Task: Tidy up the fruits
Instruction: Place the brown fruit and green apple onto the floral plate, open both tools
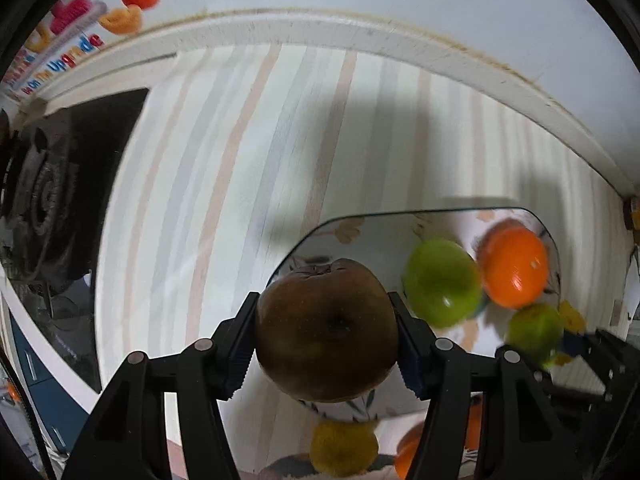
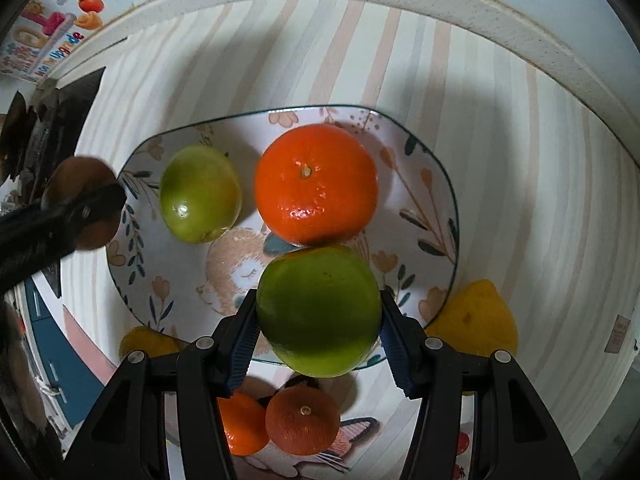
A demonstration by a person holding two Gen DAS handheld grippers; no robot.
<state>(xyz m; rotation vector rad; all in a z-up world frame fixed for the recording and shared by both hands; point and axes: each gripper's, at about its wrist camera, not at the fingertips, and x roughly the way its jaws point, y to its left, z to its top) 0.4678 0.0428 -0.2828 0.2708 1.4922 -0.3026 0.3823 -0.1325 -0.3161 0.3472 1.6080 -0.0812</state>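
Observation:
My left gripper (image 1: 326,330) is shut on a brown apple-like fruit (image 1: 326,328), held above the left edge of the patterned plate (image 1: 384,224). In the right wrist view that brown fruit (image 2: 86,176) and the left gripper's fingers (image 2: 68,212) hang at the plate's left rim. My right gripper (image 2: 318,316) is shut on a green fruit (image 2: 318,310) above the near part of the plate (image 2: 424,184). On the plate lie an orange (image 2: 316,184) and a second green fruit (image 2: 200,194). The left wrist view shows the same orange (image 1: 514,266), green fruit (image 1: 442,282) and the held green fruit (image 1: 534,334).
Two small oranges (image 2: 302,420) lie off the plate by its near edge. A yellow fruit (image 2: 476,318) sits right of the plate, another yellow fruit (image 2: 146,342) at its near left. A dark gas hob (image 1: 60,184) is on the left. The striped counter (image 1: 248,152) ends at a white wall ledge (image 1: 320,28).

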